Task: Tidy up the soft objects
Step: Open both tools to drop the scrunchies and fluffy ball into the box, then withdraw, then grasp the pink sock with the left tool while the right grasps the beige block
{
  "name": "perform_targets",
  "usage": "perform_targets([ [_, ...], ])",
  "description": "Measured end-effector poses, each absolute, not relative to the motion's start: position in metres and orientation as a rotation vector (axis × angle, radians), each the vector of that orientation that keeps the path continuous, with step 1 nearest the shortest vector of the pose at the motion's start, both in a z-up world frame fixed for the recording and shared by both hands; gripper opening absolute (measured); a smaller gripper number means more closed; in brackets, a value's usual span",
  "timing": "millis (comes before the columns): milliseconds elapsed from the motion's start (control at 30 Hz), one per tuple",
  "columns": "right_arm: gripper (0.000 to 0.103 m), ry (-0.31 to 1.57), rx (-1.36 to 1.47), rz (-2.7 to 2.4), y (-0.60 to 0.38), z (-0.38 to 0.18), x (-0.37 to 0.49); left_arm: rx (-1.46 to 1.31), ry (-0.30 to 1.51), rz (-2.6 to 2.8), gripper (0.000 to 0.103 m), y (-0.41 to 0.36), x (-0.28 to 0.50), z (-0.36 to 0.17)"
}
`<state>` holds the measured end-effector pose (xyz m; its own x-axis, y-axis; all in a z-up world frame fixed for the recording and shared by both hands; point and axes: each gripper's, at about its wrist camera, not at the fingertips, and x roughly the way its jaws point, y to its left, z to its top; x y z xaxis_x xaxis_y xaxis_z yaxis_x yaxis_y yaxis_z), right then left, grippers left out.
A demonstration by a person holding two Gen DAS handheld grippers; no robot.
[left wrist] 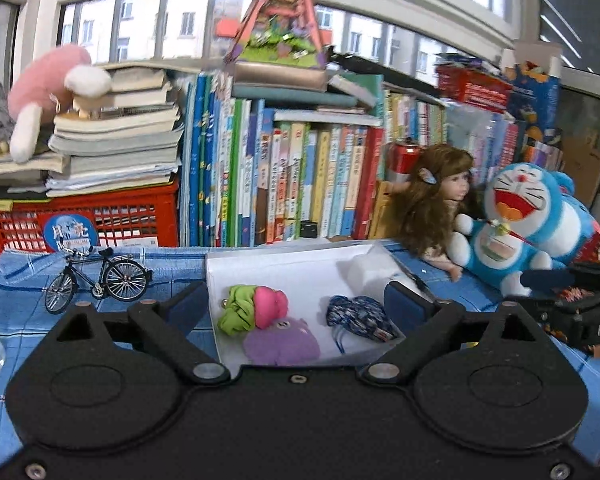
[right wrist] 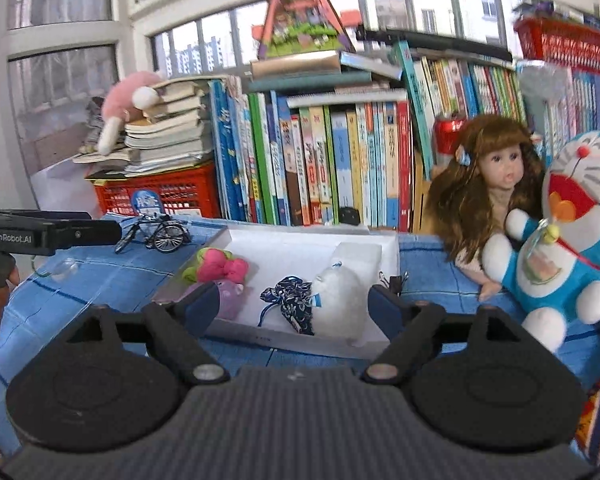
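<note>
White box [left wrist: 284, 276] on the blue cloth already holds the purple pouch [left wrist: 282, 342], patterned pouch [left wrist: 358, 316], pink-green toy [left wrist: 256, 308]; both grippers, left [left wrist: 296, 304] and right [right wrist: 294, 306], fingers apart, empty, hovering in front; looks between placements; next probably needs another soft item

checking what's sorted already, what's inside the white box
The white box holds a green-and-pink soft toy, a purple one, a dark blue patterned pouch and a white fluffy piece. Anything beneath them is hidden.
</note>
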<state>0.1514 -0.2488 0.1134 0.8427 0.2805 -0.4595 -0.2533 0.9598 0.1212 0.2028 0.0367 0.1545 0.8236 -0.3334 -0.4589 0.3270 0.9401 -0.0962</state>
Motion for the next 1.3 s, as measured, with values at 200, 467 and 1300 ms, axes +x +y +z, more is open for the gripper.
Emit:
perform_targets([
  [200, 0.093, 0.432, 0.028, 0.276, -0.258, 0.112, 0.112, -0.011, 0.454, -0.363, 0.096, 0.044, 0.152, 0.152],
  [467, 0.098, 0.399, -0.015, 0.23, -0.268, 0.085, 0.071, -0.019, 0.428, -0.315, 0.098, 0.064, 0.098, 0.126],
  [1300, 0.076, 0.572, -0.02, 0.154, -0.244, -0.004, 0.063, -0.159, 0.574, -0.033, 0.096, 0.102, 0.065, 0.019],
])
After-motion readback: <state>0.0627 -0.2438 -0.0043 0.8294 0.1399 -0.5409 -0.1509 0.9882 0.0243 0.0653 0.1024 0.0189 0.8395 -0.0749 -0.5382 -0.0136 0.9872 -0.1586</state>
